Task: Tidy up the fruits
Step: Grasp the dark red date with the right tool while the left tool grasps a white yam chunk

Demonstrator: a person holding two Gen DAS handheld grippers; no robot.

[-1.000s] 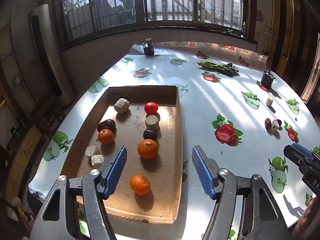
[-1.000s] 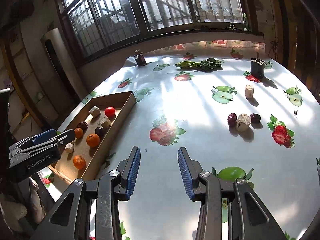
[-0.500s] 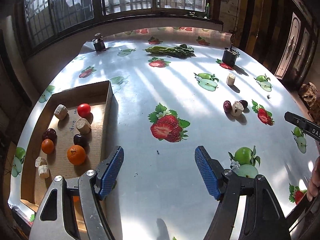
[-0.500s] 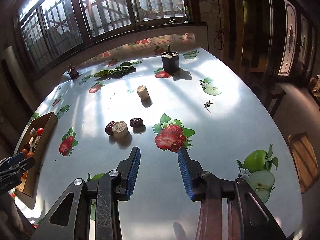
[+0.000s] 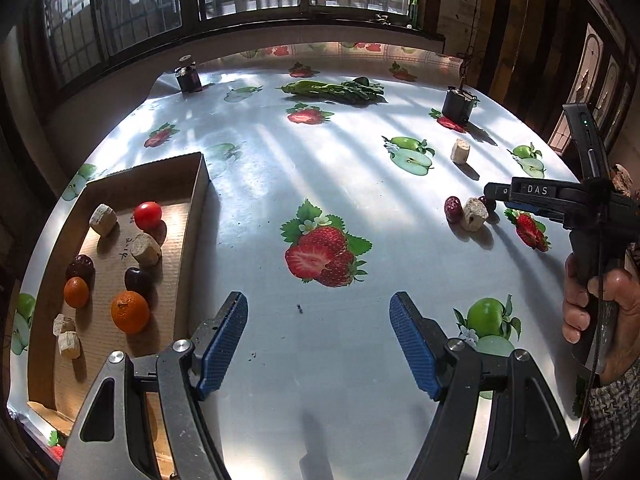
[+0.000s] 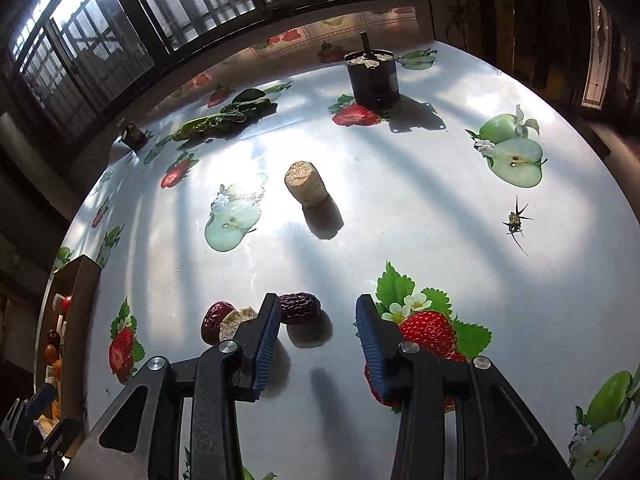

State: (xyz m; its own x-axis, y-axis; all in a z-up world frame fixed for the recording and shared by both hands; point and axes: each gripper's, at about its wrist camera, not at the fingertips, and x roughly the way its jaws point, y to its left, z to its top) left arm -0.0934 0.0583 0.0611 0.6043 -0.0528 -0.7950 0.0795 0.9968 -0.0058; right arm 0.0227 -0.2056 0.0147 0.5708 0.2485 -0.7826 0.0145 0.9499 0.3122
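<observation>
A cardboard tray [image 5: 200,184] at the table's left holds a red tomato [image 5: 147,215], oranges [image 5: 129,312], dark dates [image 5: 137,279] and beige cork-like chunks [image 5: 146,243]. My left gripper [image 5: 318,344] is open and empty above the tablecloth, right of the tray. My right gripper [image 6: 316,344] is open; a dark wrinkled date [image 6: 299,308] lies just beyond its left finger. A red date [image 6: 212,320] and a beige chunk [image 6: 236,320] lie left of that finger. The right gripper also shows in the left wrist view [image 5: 500,194] beside these pieces [image 5: 472,210].
Another beige chunk [image 6: 306,184] lies farther out. A black pot [image 6: 372,76], a small dark jar [image 5: 188,76] and leafy greens [image 5: 336,90] stand near the window side. A small insect-like speck [image 6: 515,222] lies at the right. The table edge curves close on the right.
The right gripper has moved forward and down to the dates, which now lie at its fingertips. The left wrist view shifted slightly, with the right gripper now reaching over the dates.
</observation>
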